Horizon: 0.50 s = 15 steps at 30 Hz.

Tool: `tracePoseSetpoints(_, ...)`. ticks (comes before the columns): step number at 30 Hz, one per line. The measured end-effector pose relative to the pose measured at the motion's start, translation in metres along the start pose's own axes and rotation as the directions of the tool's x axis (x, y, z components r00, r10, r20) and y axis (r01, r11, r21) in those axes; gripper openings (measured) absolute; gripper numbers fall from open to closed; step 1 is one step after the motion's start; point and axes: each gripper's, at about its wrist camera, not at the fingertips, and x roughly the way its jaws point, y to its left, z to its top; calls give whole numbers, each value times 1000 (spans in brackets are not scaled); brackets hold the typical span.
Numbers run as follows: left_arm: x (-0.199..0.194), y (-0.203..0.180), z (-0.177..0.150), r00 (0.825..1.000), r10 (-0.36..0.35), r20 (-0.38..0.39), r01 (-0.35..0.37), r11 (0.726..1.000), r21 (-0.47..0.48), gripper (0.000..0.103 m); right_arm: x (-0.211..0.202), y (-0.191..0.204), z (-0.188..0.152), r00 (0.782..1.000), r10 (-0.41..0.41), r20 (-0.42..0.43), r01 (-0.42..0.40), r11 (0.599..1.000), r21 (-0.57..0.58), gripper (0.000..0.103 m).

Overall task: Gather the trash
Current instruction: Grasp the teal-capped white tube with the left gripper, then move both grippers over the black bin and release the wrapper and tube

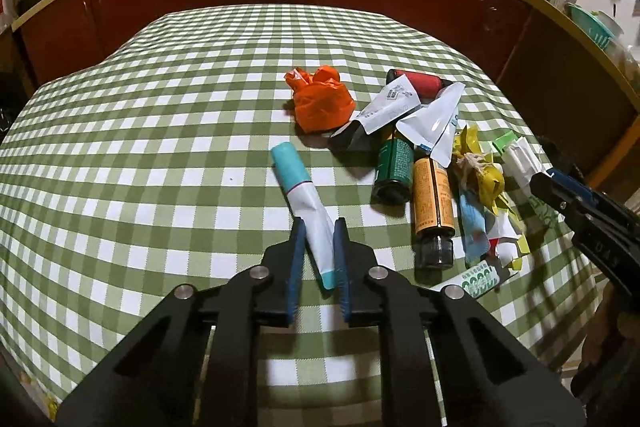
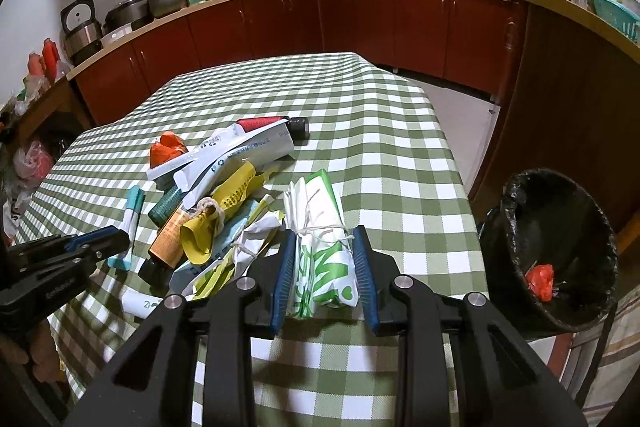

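Left wrist: left claw (image 1: 319, 227) pinches the white tube (image 1: 316, 223) lying between its fingers.

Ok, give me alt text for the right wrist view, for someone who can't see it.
The right gripper clamps a green-and-white wrapper bundle on a green checked tablecloth. A trash pile lies to its left, with the left gripper on a white tube; a black-lined bin stands right.
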Motion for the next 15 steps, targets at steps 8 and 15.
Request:
tracePoseSetpoints(8, -11, 3, -1, 999, -7, 39, 6, 1000, 7, 9, -9, 0, -1, 1000, -8, 26, 8, 1000, 3, 29)
tracePoseSetpoints(15, -27, -1, 4, 997, -12, 74, 11, 1000, 15, 8, -18, -3, 1, 998, -18, 52, 18, 1000, 7, 29)
